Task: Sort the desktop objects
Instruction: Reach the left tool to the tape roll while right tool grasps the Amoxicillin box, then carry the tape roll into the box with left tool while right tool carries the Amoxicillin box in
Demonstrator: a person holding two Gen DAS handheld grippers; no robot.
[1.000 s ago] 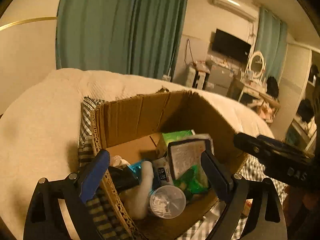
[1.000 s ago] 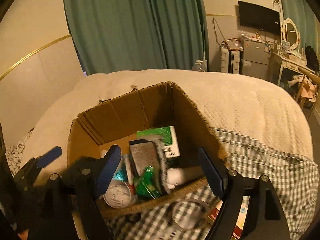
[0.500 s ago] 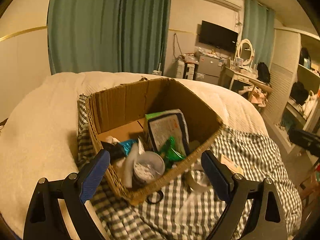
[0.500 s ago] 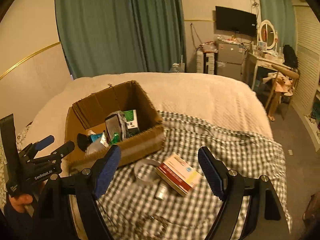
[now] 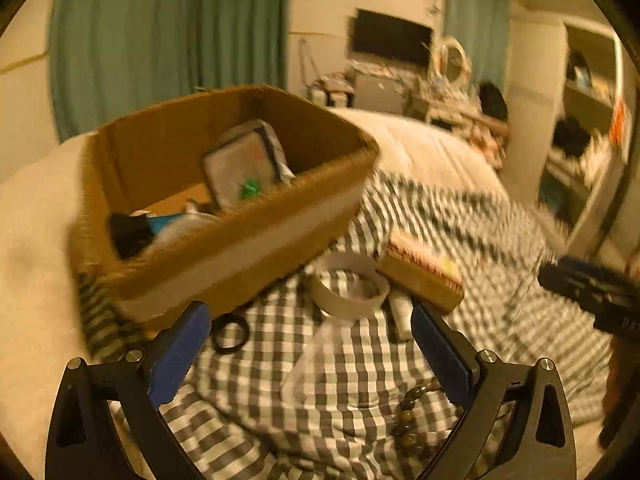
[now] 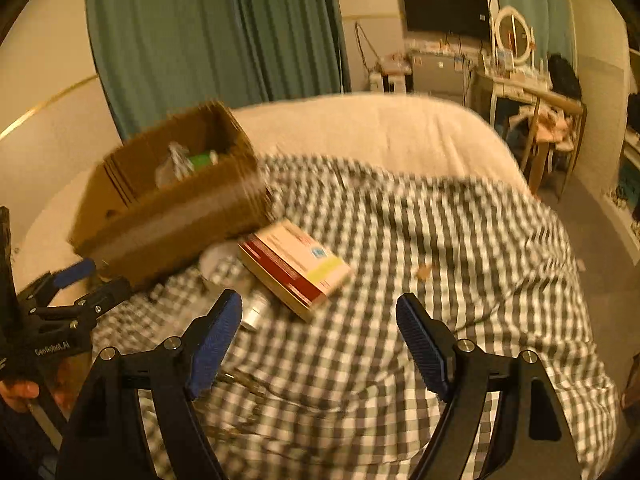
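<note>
Both fingers spread wide, empty; tape roll just ahead: light, stiff, best pinched across its rim

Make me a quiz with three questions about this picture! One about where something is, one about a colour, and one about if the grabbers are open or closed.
1. Where does the tape roll lie?
A. Inside the cardboard box
B. On the checked cloth beside the book
C. On the dresser

2. What colour are the curtains?
A. Green
B. Red
C. White

3. How is the left gripper?
A. Shut on the tape roll
B. Shut on the book
C. Open and holding nothing

Answers:
1. B, because the roll rests on the checked cloth, outside the cardboard box and next to the book.
2. A, since they hang teal green behind the bed.
3. C, its blue pads stand wide apart with only cloth between them; the right gripper is open too.
</note>
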